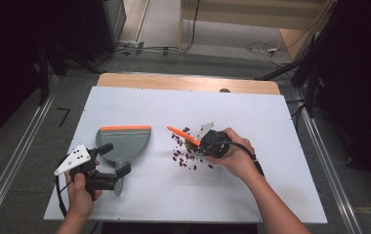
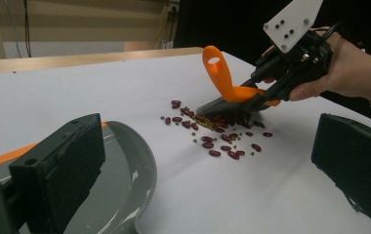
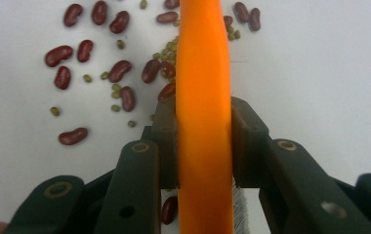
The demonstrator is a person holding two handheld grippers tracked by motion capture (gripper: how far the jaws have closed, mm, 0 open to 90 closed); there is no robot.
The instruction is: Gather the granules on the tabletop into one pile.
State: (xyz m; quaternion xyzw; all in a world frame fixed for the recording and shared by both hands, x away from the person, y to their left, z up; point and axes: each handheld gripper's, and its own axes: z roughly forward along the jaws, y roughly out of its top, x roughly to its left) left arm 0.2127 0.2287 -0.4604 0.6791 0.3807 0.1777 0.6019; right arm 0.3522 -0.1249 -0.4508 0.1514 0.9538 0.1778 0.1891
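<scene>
1. black jaws of my right gripper [image 3: 204, 141] sit closest to the lens, pinched tight on the orange plastic handle of the small brush [image 3: 204, 97], one pad on each flat side.
2. its dark bristles rest down in the scattered heap of dark red kidney beans and small green mung beans [image 1: 186, 151], on the white table sheet [image 1: 252, 122].
3. my left gripper [image 1: 109, 165] stands wide, its jaws spread to either side of the stem of the grey plastic dustpan with the orange lip [image 1: 125, 139] and gripping nothing; the pan lies flat, well to the left of the heap.
4. the biggest risk, i think, is that loose pan: if i sweep toward it before the left jaws close, the beans could nudge it back or slip under its lip.
5. the pan's orange lip faces away from me rather than toward the heap, so a straight push left would meet its side wall and spill beans around it.
6. a fast stroke would flick the round mung beans outward from the heap, and they roll easily on this smooth sheet.
7. the handle is thin and slick; pressing the bristles hard could twist it between my pads.
</scene>
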